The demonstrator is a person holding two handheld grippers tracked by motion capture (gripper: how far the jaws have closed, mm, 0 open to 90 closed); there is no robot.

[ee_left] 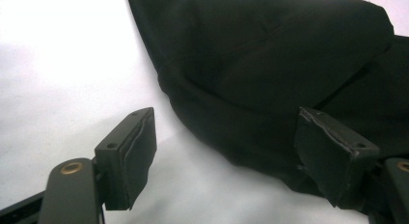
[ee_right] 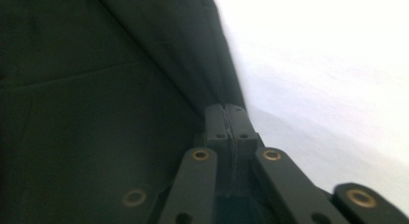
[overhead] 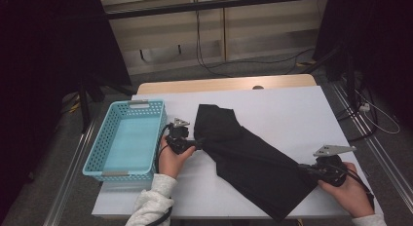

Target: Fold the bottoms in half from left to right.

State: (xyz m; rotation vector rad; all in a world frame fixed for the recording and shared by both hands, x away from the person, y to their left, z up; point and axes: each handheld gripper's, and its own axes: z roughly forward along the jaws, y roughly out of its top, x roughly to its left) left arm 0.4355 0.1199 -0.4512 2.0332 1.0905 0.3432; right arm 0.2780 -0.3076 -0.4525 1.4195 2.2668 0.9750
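High view: a black cloth (overhead: 248,155) lies slantwise across the white table (overhead: 302,114), from beside the basket toward the near right corner.
Cloth edges: the far end sits near the table's middle; the near end reaches close to the front edge.
Left gripper (overhead: 197,144): held level at the cloth's left edge, jaws standing wide.
Left gripper view: the left gripper (ee_left: 226,151) has its two pads well apart, one over bare table, the other against the dark cloth (ee_left: 270,64); nothing is pinched.
Right gripper (overhead: 309,168): at the cloth's lower right edge, near the table's right front corner.
Right gripper view: the right gripper (ee_right: 225,119) has its pads pressed together on the cloth's hem (ee_right: 212,64), white table to one side.
Basket (overhead: 97,158): light blue, at the table's left edge, just beside the left hand (overhead: 170,160).
Open room: bare white surface behind the cloth and to its right, and a strip along the front between the hands.
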